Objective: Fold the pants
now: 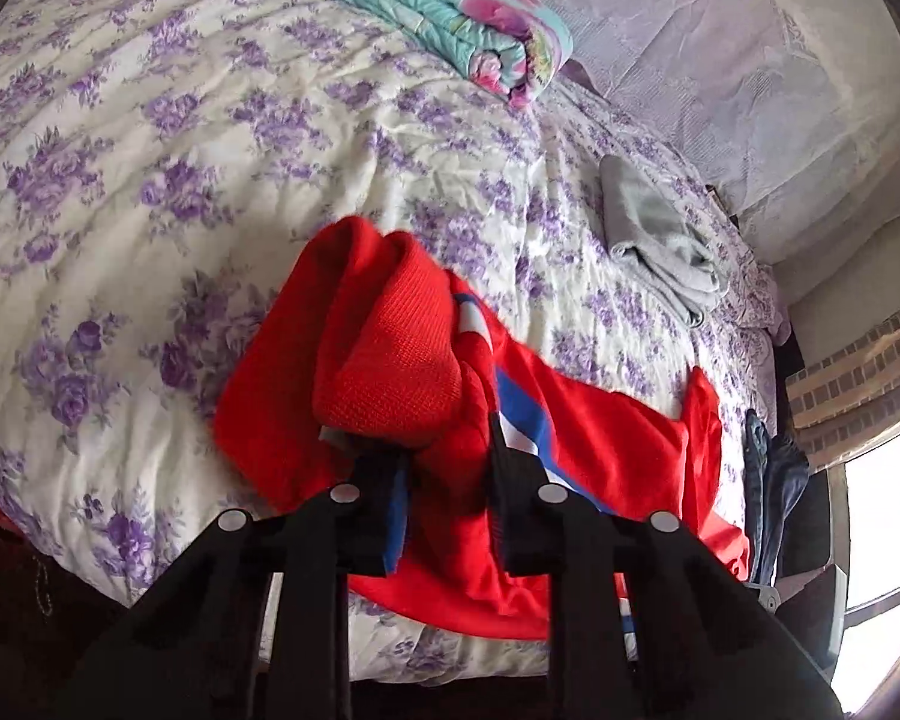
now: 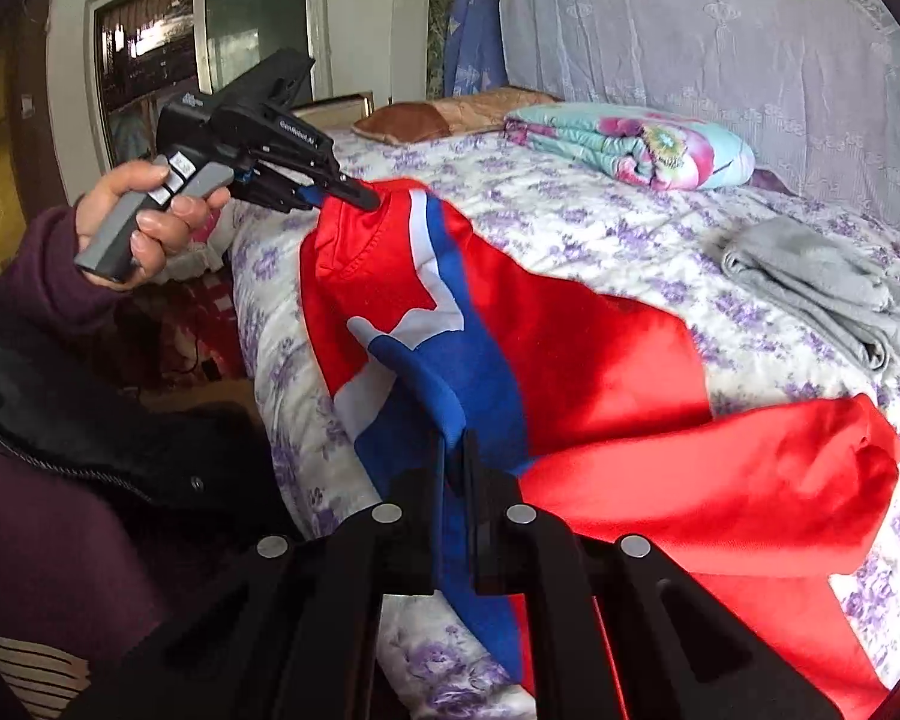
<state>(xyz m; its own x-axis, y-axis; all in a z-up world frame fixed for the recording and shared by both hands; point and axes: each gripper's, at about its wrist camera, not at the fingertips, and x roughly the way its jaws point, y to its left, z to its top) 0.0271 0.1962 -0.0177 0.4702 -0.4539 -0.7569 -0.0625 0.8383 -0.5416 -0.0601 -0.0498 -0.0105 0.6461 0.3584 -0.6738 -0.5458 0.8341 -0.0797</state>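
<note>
Red track pants (image 1: pixel 600 438) with a blue and white side stripe lie rumpled near the front edge of the bed. My left gripper (image 1: pixel 444 456) is shut on the red ribbed band, which bunches up over its fingers. In the right wrist view a hand holds the left gripper (image 2: pixel 363 198) and lifts that end of the pants (image 2: pixel 570 360) off the bed. My right gripper (image 2: pixel 455 462) is shut on a fold of the blue stripe at the near edge. One red leg trails off to the right across the sheet.
The bed (image 1: pixel 150 180) has a purple-flowered sheet. A folded grey garment (image 2: pixel 822 282) lies to the right, a folded floral quilt (image 2: pixel 630 144) and a brown pillow (image 2: pixel 426 117) at the back. Dark blue clothing (image 1: pixel 774 480) hangs at the bed's right edge.
</note>
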